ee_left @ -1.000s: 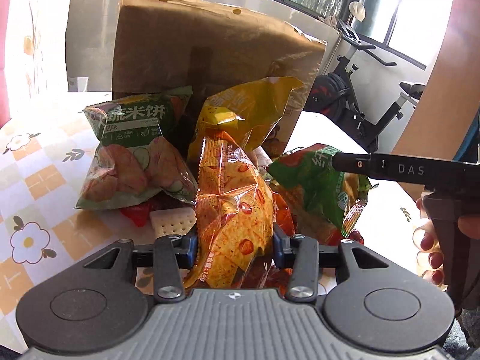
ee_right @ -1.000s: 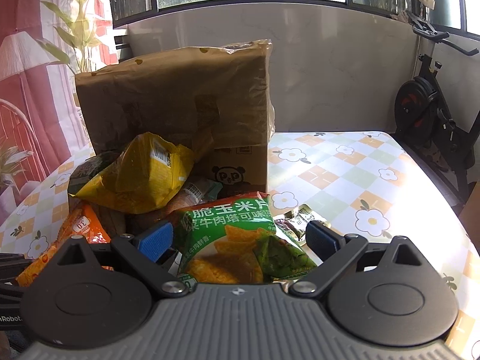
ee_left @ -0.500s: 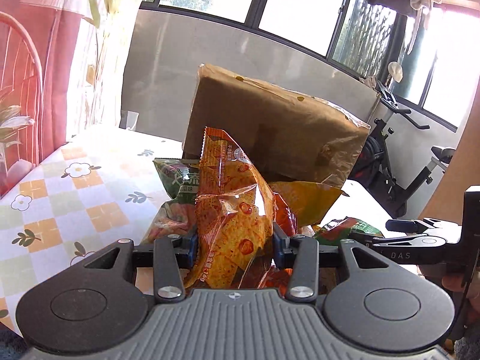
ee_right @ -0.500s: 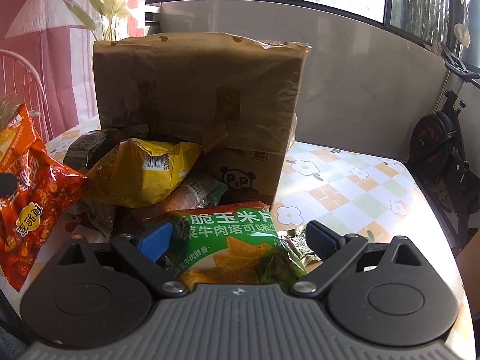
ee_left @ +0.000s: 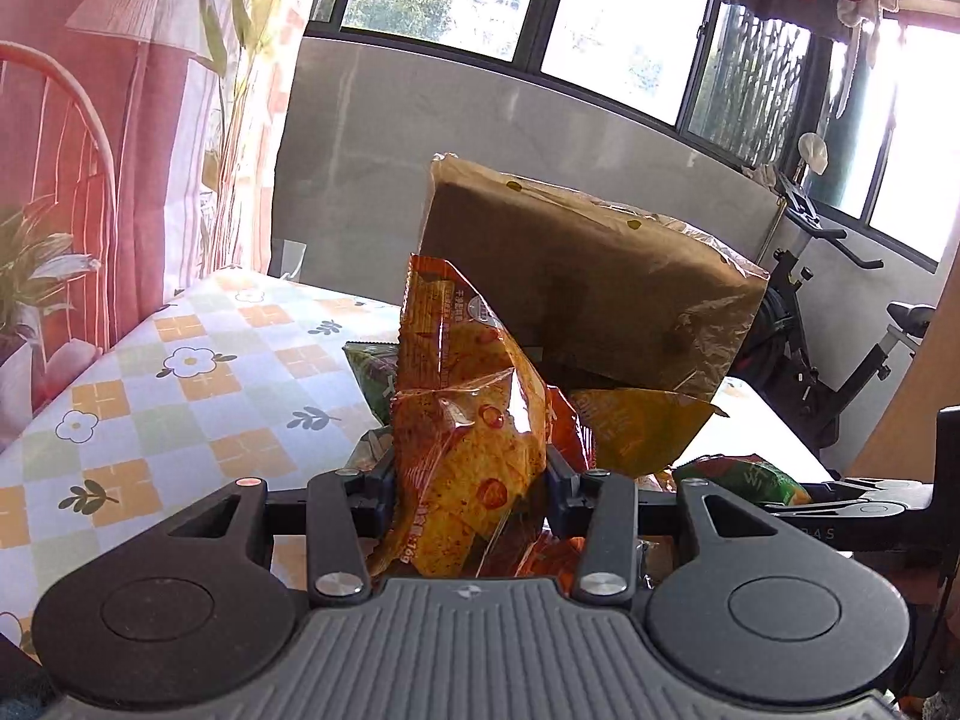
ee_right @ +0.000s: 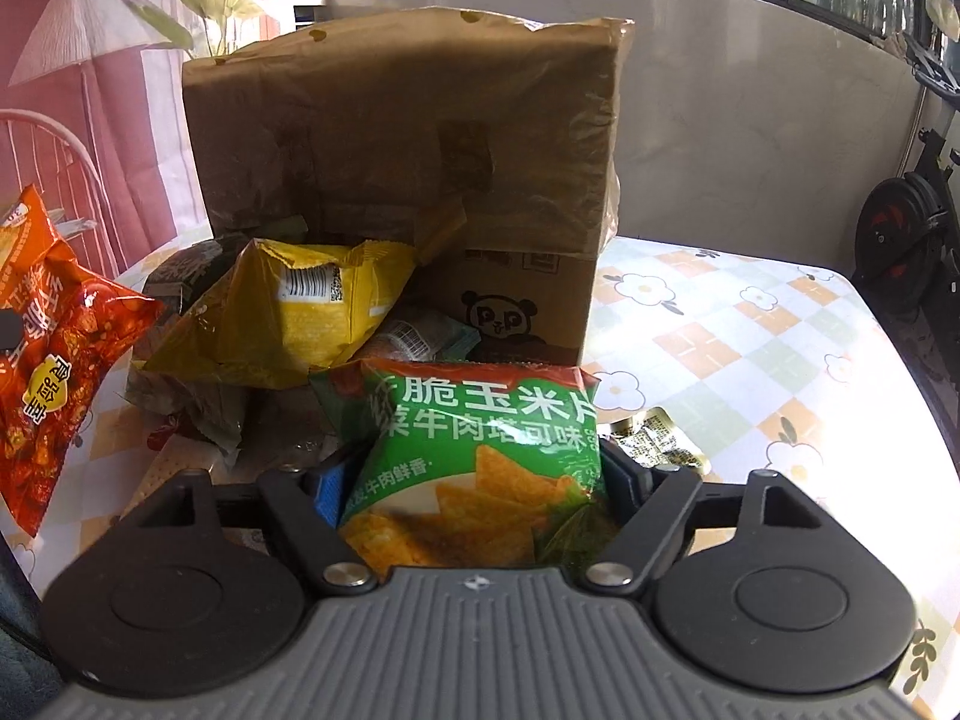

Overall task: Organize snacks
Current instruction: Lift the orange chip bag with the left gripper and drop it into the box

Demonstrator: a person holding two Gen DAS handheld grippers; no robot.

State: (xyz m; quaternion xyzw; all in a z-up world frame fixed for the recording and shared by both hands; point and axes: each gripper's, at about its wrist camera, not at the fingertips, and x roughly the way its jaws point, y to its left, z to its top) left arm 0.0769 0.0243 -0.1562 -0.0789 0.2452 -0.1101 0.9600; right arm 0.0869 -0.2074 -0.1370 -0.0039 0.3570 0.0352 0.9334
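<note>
My left gripper (ee_left: 471, 474) is shut on an orange snack bag (ee_left: 468, 408) and holds it upright above the table; the same bag (ee_right: 48, 360) hangs at the left edge of the right wrist view. My right gripper (ee_right: 474, 480) is closing its jaws around a green corn chip bag (ee_right: 480, 420), and its pads touch the bag's two sides. In the left wrist view that green bag (ee_left: 744, 474) shows low on the right beside the right gripper (ee_left: 840, 498). A yellow bag (ee_right: 288, 324) lies on the snack pile behind.
A cardboard box under brown paper (ee_right: 408, 150) stands behind the pile on the flower-patterned table (ee_right: 750, 360). More small packets lie around the pile. An exercise bike (ee_right: 906, 240) stands beyond the table's right edge; a pink curtain hangs on the left.
My left gripper has lifted the orange bag off the pile and tilted up. The right gripper's jaws have narrowed onto the green bag, which now looks closer.
</note>
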